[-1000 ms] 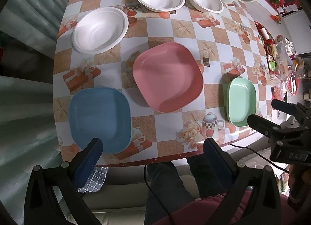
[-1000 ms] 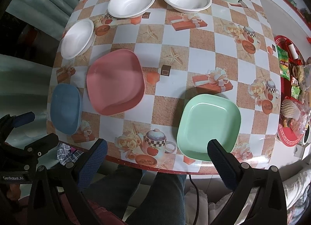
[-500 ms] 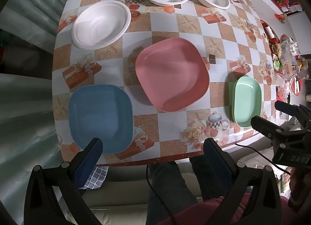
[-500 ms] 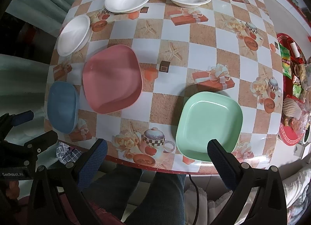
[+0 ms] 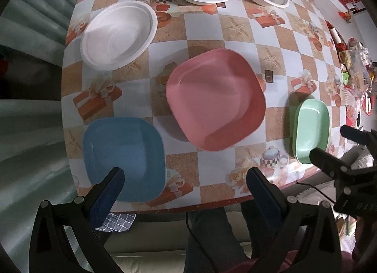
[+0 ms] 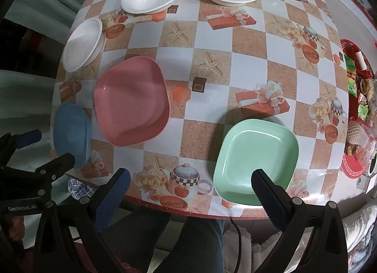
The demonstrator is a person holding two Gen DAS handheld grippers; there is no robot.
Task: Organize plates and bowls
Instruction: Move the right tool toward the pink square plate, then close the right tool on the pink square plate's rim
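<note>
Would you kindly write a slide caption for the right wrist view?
Open right gripper poised above the table edge, its jaws near the green plate, with pink plate and blue plate alongside.

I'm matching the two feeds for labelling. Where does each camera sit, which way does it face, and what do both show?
Left wrist: on the left claw, over the table's near left edge, looking down at the blue plate; its open fingers, the person's legs and the right claw show.
Right wrist: on the right claw, over the near right edge, above the green plate; its open fingers, legs and the left claw show.
Shared: pink plate, three white bowls.
</note>
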